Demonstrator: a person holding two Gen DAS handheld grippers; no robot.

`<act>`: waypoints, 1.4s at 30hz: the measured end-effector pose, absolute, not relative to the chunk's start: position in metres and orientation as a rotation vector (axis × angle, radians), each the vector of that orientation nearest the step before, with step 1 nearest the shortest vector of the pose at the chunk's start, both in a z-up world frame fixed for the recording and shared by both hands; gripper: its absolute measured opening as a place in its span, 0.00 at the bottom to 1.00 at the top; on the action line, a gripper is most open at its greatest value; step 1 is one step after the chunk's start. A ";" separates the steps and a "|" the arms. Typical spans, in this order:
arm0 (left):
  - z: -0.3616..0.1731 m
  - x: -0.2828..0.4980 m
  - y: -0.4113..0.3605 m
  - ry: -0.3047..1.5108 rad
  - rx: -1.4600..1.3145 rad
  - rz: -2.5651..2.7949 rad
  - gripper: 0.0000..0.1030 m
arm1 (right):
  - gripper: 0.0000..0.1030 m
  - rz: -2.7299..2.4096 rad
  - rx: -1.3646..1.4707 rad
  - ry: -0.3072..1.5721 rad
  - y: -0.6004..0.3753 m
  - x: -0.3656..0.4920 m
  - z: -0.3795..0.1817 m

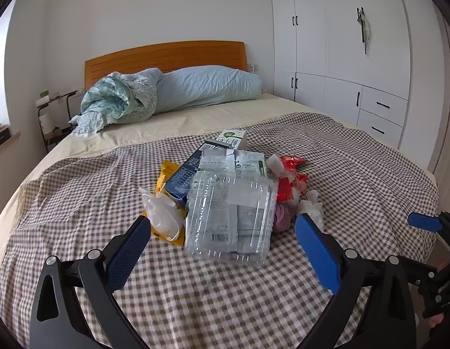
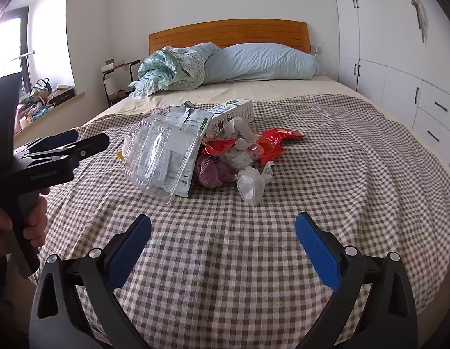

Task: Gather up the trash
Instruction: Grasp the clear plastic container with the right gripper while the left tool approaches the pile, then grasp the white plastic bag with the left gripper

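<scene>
A heap of trash lies on the checked blanket point(image 1: 195, 290) on the bed. In the left wrist view a clear plastic clamshell box point(image 1: 230, 218) lies nearest, on a white printed pouch point(image 1: 239, 163). Around it are a dark blue carton point(image 1: 184, 174), a yellow packet point(image 1: 166, 171), a white milk carton point(image 1: 232, 139), red wrappers point(image 1: 291, 171), a purple bundle point(image 1: 281, 218) and crumpled white plastic point(image 1: 162, 215). My left gripper point(image 1: 222, 224) is open, its fingers either side of the clamshell's near end, not touching it. My right gripper point(image 2: 222, 224) is open and empty, short of a crumpled white bag point(image 2: 251, 183). The clamshell point(image 2: 158, 151) and red wrappers point(image 2: 271, 142) show there too.
A blue pillow point(image 1: 210, 87) and a bunched floral cover point(image 1: 117, 99) lie by the wooden headboard point(image 1: 166, 55). White wardrobes and drawers point(image 1: 355, 58) stand along the right. A side table point(image 1: 53, 107) stands at the left. The left gripper shows in the right wrist view point(image 2: 67, 142).
</scene>
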State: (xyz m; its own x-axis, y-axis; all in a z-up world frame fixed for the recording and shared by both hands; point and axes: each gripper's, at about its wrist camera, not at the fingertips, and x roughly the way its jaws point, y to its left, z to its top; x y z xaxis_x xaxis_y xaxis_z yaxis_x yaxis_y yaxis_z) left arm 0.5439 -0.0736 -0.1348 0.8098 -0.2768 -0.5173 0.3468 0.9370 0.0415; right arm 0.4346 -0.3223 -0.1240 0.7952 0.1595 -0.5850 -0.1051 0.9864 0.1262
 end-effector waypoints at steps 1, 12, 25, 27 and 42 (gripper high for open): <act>-0.137 0.554 -0.073 0.545 0.142 -0.326 0.93 | 0.92 0.174 0.115 0.637 -0.326 0.442 -0.126; -0.179 0.584 -0.043 0.665 0.171 -0.192 0.93 | 0.68 0.567 0.195 0.638 -0.325 0.578 -0.119; -0.180 0.595 -0.022 0.660 0.105 -0.192 0.93 | 0.09 0.827 0.403 0.861 -0.328 0.654 -0.158; -0.183 0.595 -0.017 0.660 0.102 -0.172 0.93 | 0.09 0.833 0.449 0.875 -0.329 0.650 -0.162; -0.172 0.571 -0.043 0.639 0.077 -0.221 0.93 | 0.08 0.114 -0.081 0.477 -0.382 0.492 -0.060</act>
State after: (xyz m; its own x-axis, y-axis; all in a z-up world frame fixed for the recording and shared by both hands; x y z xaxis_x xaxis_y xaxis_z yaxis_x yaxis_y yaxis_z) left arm 0.5706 -0.0432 -0.1725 0.7800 -0.1806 -0.5991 0.2277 0.9737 0.0029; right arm 0.4918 -0.3825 -0.0604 0.8821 0.0904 -0.4623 -0.1281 0.9905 -0.0508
